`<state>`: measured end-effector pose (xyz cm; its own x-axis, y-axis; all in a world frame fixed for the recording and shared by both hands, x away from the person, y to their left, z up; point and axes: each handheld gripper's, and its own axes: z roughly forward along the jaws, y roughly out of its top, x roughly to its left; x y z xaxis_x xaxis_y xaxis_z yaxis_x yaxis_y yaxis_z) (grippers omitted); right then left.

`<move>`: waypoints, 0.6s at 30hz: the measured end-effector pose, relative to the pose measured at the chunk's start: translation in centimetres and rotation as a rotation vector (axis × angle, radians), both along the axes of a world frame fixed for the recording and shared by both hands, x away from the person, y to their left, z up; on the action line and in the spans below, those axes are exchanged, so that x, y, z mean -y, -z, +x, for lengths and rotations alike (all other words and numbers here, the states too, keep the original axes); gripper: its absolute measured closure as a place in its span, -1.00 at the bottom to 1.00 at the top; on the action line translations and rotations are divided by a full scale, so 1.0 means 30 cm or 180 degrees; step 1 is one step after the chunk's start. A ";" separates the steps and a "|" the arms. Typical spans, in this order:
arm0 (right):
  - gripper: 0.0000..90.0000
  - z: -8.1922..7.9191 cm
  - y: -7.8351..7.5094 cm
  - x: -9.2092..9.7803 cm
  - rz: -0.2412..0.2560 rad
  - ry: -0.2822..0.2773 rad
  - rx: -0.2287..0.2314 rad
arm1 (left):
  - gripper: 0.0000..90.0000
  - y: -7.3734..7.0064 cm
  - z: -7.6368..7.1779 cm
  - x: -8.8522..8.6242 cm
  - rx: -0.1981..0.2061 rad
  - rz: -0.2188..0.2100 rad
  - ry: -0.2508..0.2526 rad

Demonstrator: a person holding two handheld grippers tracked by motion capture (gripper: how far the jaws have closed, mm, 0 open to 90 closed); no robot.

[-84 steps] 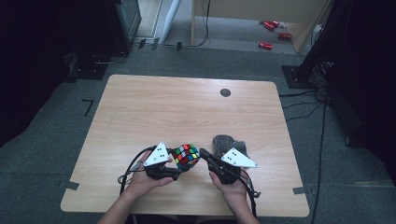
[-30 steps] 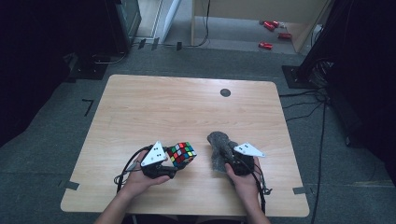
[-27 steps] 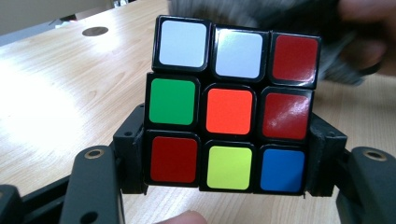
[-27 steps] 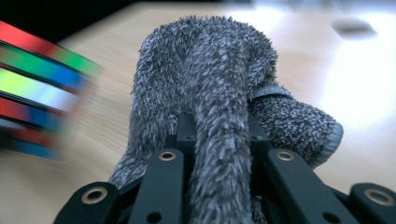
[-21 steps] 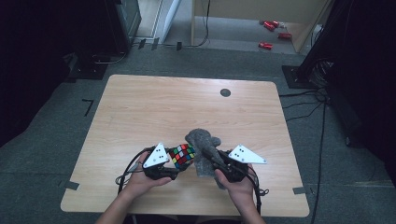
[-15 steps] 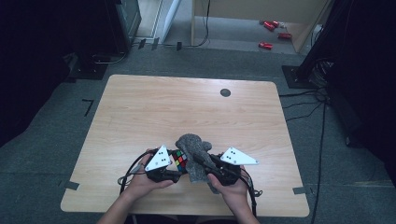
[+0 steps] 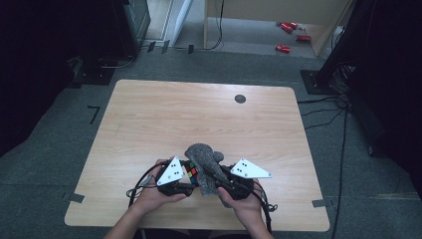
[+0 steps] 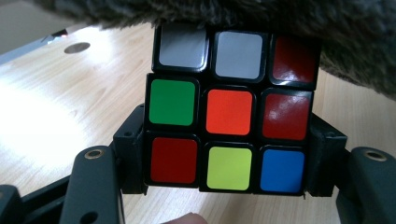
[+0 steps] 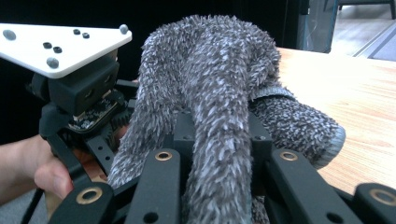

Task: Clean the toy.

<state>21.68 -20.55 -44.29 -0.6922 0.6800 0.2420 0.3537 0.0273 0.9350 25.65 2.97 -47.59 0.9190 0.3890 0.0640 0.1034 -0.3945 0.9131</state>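
The puzzle cube (image 8: 227, 112) is clamped between the 2 jaws of the left tongs (image 7: 185, 175), closed up snug on its sides, just above the wooden bench (image 7: 199, 119) near the front edge. 9 stickers can be seen in the left gripper view: grey, grey, dark red on top, green, orange, dark red in the middle, red, yellow, blue below. A fuzzy grey cloth (image 9: 210, 93) is pinched tight in the right tongs (image 9: 217, 135) and is draped right over the cube's top, touching it.
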 end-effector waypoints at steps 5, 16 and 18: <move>0.63 0.042 0.044 0.055 0.0011 0.0249 -0.0254 | -0.24 -0.005 0.002 -0.008 -0.0001 -0.0017 -0.0007; 0.62 0.014 0.007 0.018 0.0155 0.0072 -0.0158 | -0.24 -0.007 0.000 -0.004 0.0003 -0.0030 0.0009; 0.62 0.033 0.029 0.042 0.0105 0.0218 -0.0245 | -0.24 -0.008 0.002 -0.009 -0.0005 -0.0041 -0.0003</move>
